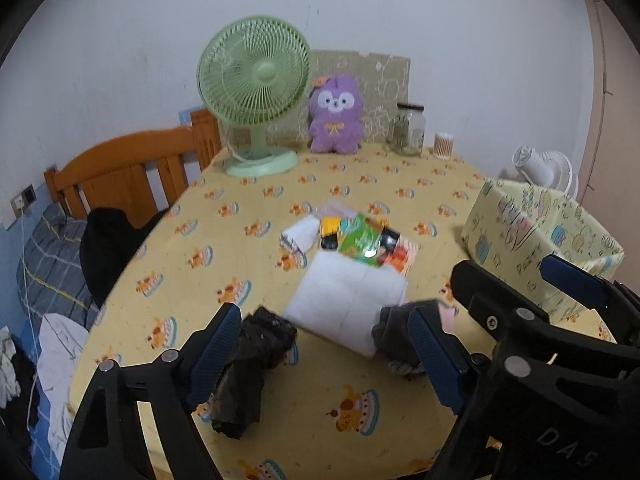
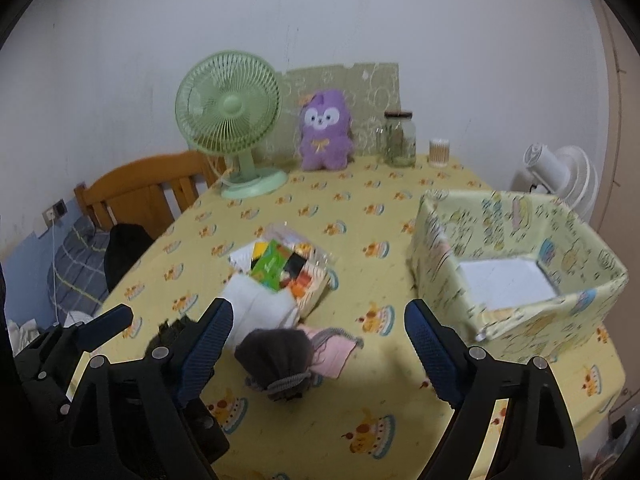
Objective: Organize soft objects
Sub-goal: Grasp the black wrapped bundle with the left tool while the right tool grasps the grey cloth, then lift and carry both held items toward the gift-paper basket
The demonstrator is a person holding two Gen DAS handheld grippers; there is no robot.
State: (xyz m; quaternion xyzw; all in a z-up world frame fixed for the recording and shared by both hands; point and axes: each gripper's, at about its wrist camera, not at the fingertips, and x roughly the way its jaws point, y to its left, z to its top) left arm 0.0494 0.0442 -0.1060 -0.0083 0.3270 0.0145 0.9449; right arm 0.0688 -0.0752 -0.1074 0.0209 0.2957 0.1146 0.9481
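Both claws gape empty: left claw (image 1: 320, 352) over black cloth (image 1: 248, 376), right claw (image 2: 320, 352) over grey sock (image 2: 280, 356).

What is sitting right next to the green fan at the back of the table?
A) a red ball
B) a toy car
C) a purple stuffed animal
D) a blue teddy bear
C: the purple plush sits beside the green fan, by the wall.

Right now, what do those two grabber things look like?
Both are black plastic. The left gripper and the right gripper each have two long fingers faced with bumpy dark blue pads. Round silver bolts dot the black frames. The right one has pale letters "DAS" on its side. No cables, hands or sleeves show.
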